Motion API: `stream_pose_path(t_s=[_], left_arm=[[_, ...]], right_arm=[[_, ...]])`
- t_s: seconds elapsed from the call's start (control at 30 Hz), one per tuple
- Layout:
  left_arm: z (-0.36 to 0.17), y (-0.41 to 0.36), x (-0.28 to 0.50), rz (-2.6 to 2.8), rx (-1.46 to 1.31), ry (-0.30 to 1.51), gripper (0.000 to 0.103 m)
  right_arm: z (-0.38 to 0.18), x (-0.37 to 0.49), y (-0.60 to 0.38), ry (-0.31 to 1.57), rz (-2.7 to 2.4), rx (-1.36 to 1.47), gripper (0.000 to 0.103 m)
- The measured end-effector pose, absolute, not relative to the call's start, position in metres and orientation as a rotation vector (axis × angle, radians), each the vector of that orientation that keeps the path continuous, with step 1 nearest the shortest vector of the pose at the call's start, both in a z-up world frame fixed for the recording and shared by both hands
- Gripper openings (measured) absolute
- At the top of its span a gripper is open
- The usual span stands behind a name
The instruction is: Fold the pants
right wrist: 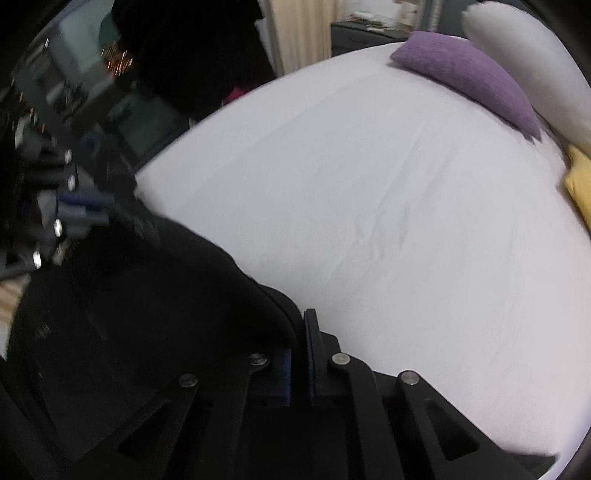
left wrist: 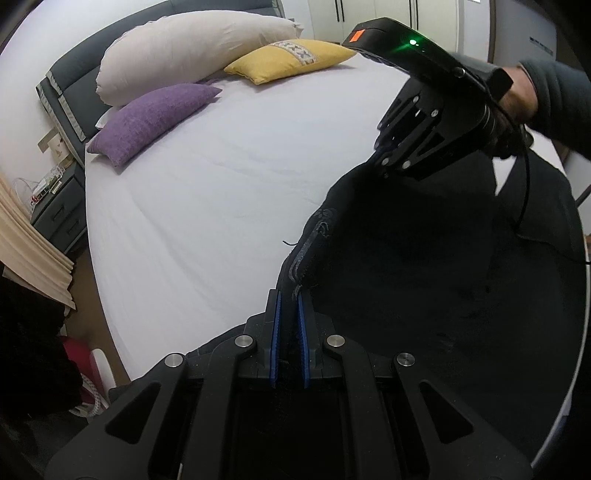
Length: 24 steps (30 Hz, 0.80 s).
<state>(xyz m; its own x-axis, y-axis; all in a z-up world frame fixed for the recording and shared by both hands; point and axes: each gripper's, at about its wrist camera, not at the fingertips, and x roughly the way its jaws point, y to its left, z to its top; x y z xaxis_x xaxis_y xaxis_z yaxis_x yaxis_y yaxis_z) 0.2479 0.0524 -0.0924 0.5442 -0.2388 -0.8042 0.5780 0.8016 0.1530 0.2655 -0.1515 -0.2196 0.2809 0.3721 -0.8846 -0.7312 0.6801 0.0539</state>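
The black pants (left wrist: 424, 266) hang stretched between my two grippers above the white bed (left wrist: 221, 192). My left gripper (left wrist: 290, 295) is shut on one end of the waistband edge, its blue pads pinching the cloth. My right gripper (left wrist: 380, 158), held by a hand, is shut on the other end, up and to the right. In the right wrist view the right gripper (right wrist: 299, 328) pinches the pants (right wrist: 140, 302), which drape to the left toward the blurred left gripper (right wrist: 110, 210). The lower part of the pants is hidden in darkness.
A purple pillow (left wrist: 151, 118), a long white pillow (left wrist: 184, 51) and a yellow pillow (left wrist: 288, 59) lie at the head of the bed. A dark nightstand (left wrist: 59, 210) stands at the left. Wardrobe doors (left wrist: 369, 18) are behind.
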Motion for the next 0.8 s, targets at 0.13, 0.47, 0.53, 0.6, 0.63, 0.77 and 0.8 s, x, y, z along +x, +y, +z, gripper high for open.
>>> stream_pose_path(t_s=[0.13, 0.47, 0.53, 0.6, 0.63, 0.77, 0.8], left_arm=[[-0.091, 0.047, 0.228, -0.513, 0.415, 0.867, 0.007], [-0.094, 0.039, 0.161, -0.524, 0.365, 0.880, 0.007], [-0.095, 0.035, 0.139, -0.530, 0.374, 0.876, 0.007], [-0.100, 0.027, 0.116, -0.541, 0.408, 0.873, 0.007], [-0.103, 0.024, 0.107, -0.542, 0.425, 0.873, 0.007], [-0.115, 0.014, 0.070, -0.573, 0.429, 0.903, 0.007], [-0.117, 0.012, 0.061, -0.581, 0.423, 0.912, 0.007]], right_arm=[[-0.219, 0.255, -0.143, 1.049, 0.737, -0.253, 0.007], [-0.210, 0.199, -0.149, 1.033, 0.719, -0.064, 0.006], [-0.211, 0.188, -0.151, 1.048, 0.715, -0.076, 0.005], [-0.215, 0.169, -0.147, 1.059, 0.715, -0.128, 0.005], [-0.217, 0.160, -0.144, 1.061, 0.712, -0.159, 0.005], [-0.227, 0.125, -0.146, 1.067, 0.696, -0.190, 0.005], [-0.229, 0.117, -0.145, 1.064, 0.690, -0.189, 0.005]])
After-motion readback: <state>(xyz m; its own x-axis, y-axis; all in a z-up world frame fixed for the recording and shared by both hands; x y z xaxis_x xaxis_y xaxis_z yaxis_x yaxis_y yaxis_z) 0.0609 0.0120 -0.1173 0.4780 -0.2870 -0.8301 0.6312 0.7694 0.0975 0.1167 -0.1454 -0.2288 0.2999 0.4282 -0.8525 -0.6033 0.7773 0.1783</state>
